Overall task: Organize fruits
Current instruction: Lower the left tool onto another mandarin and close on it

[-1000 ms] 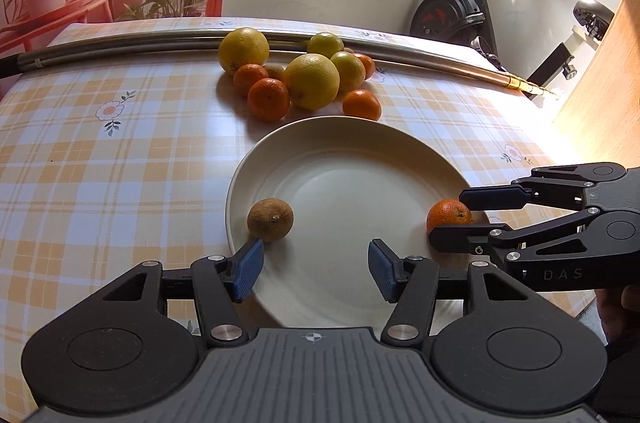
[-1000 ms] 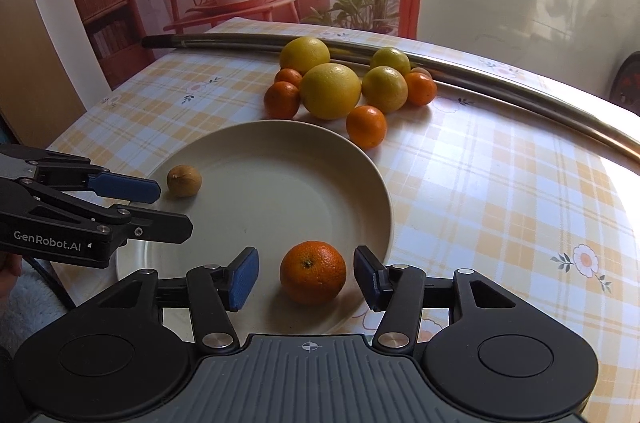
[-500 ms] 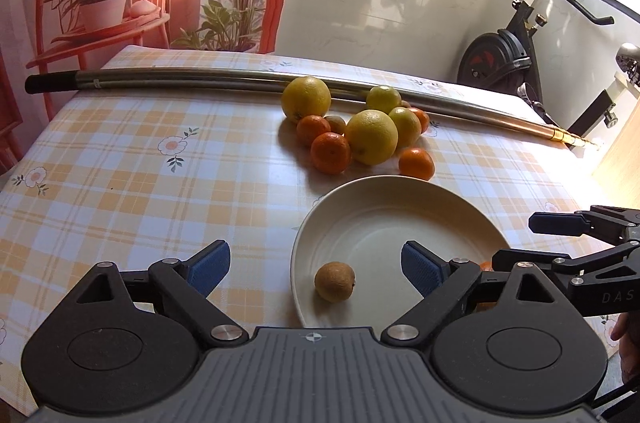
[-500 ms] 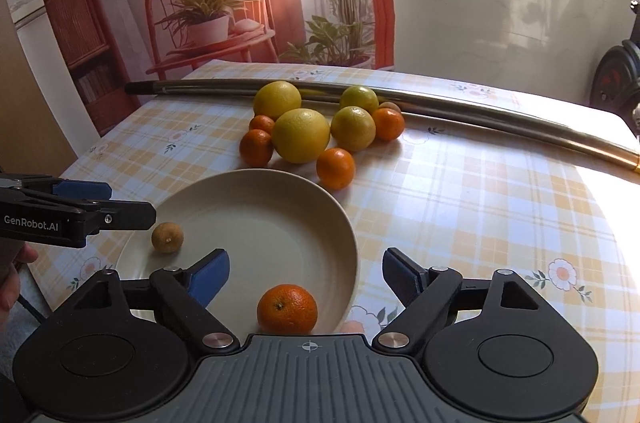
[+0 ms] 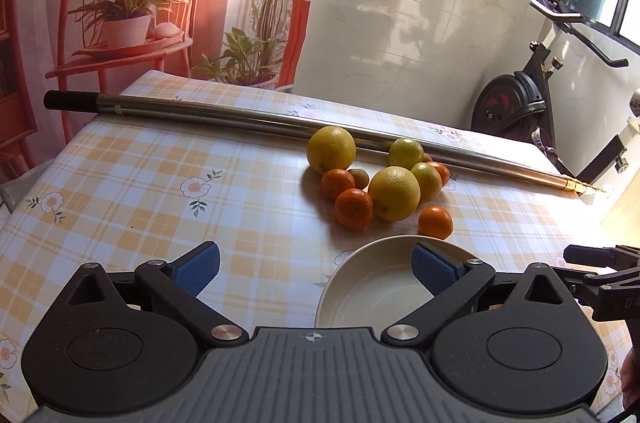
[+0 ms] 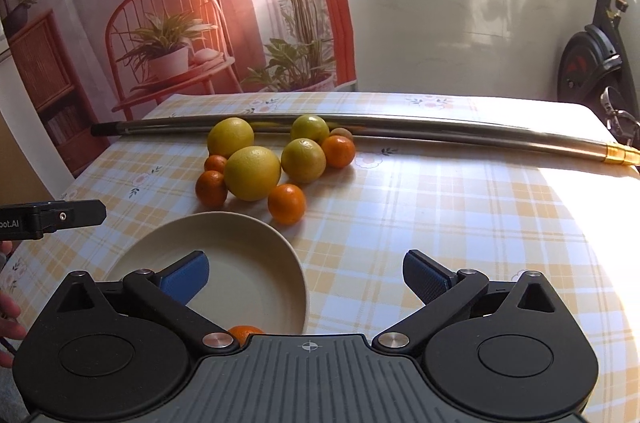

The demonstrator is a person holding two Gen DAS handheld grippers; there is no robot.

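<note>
Checked tablecloth holds 4 lemons, 4 loose oranges, 1 plate; both grippers' jaws gape empty.

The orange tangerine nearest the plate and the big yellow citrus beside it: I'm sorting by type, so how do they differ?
The tangerine is deep orange; the big yellow citrus is pale yellow. The tangerine is clearly smaller. The tangerine sits a little apart at the pile's near edge, closest to the plate; the yellow citrus sits among other fruit. Both are round and lie on the checked tablecloth, outside the plate.
</note>
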